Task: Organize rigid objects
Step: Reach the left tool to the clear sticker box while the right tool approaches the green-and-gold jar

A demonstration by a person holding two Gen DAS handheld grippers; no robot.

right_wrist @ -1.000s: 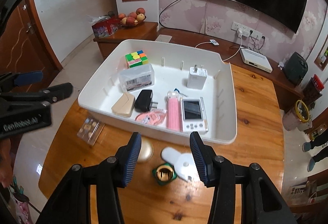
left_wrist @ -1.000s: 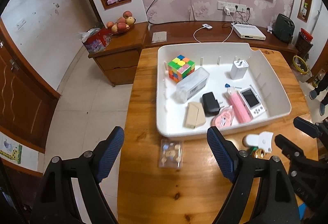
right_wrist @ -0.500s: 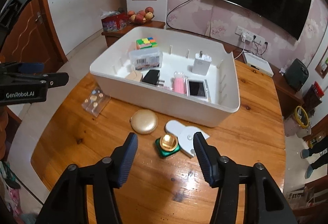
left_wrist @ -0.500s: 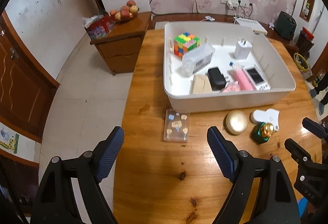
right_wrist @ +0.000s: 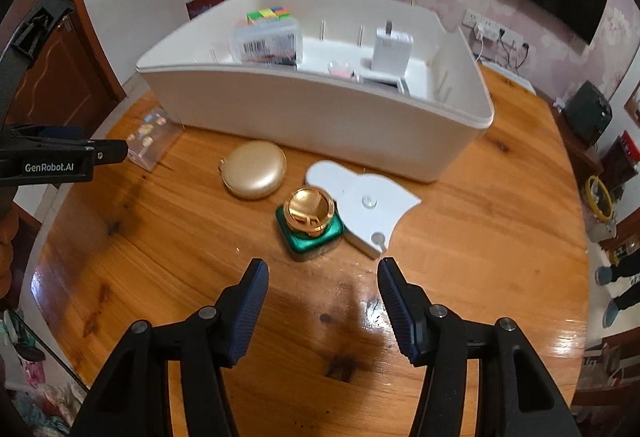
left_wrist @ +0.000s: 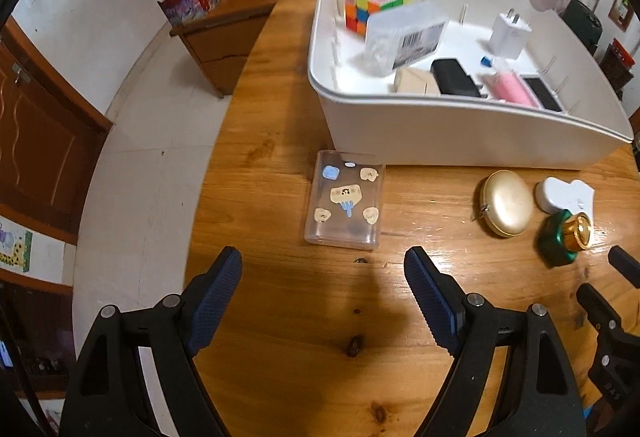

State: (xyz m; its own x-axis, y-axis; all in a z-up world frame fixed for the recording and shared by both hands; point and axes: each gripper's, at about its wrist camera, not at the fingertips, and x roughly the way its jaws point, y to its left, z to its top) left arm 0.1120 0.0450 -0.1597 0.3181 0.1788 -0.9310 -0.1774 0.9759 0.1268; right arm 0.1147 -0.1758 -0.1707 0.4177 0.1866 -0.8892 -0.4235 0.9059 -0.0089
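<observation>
Bare wooden table point(right_wrist: 500, 229) lies before both tongs; the white bin's point(right_wrist: 320, 117) wall seemingly blocks passage beyond.

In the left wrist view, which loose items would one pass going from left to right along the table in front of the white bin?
Clear plastic case → gold round compact → green bottle with the gold cap. The white flat piece overlaps the bottle's span, so it is left out.

The left gripper point(left_wrist: 323, 287) hangs with jaws wide apart and empty over the wooden counter point(left_wrist: 280, 317). Just beyond them lies a clear plastic case point(left_wrist: 344, 205); farther off, right, sits the white bin point(left_wrist: 460, 133).
</observation>
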